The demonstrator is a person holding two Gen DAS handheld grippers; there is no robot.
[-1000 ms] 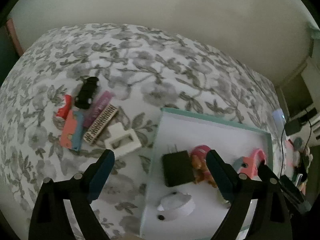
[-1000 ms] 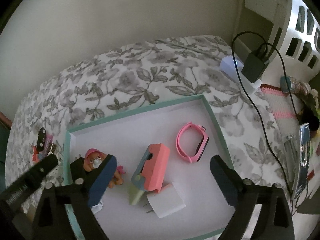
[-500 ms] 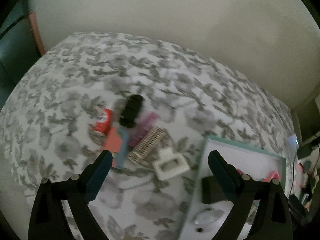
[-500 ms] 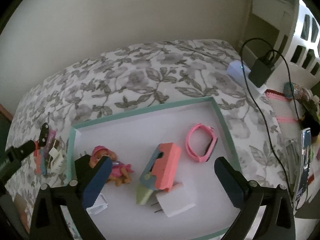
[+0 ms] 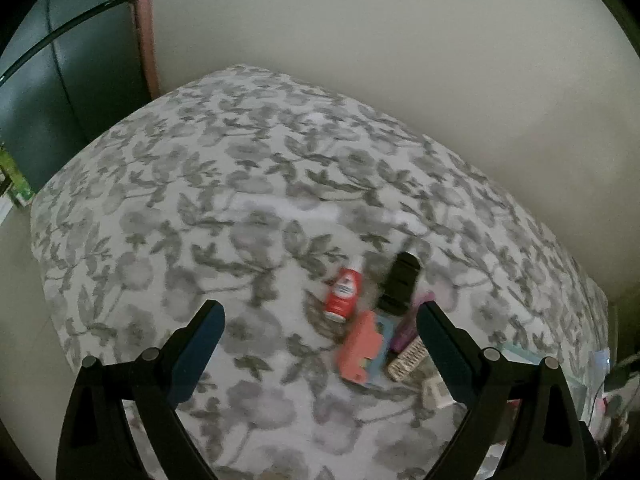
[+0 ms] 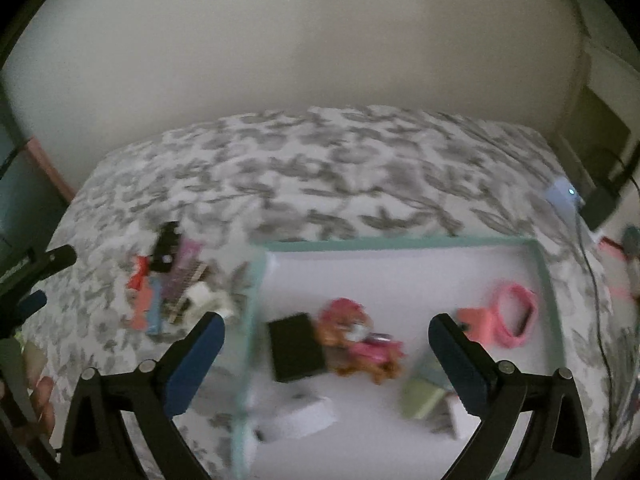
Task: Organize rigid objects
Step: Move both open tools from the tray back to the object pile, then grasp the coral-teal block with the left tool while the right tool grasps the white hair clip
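Toys and small hard things lie in a pile (image 5: 380,320) on the flowery bed (image 5: 240,200). Both grippers have swung over from the white tray with the green rim (image 6: 400,245). The left gripper (image 5: 320,316), jaws wide apart and holding nothing, has the pile just ahead near its right jaw. The right gripper (image 6: 326,332) is empty too, over the tray's edge. More sorting is likely.

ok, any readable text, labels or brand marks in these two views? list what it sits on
None can be read.
Red bottle: a white label patch with marks, too blurred to read.
Beige strip: rows of dark marks, too small and blurred to tell if they are print.
Tray items, including the black block and the toy figure: no print visible; this view is motion-blurred.
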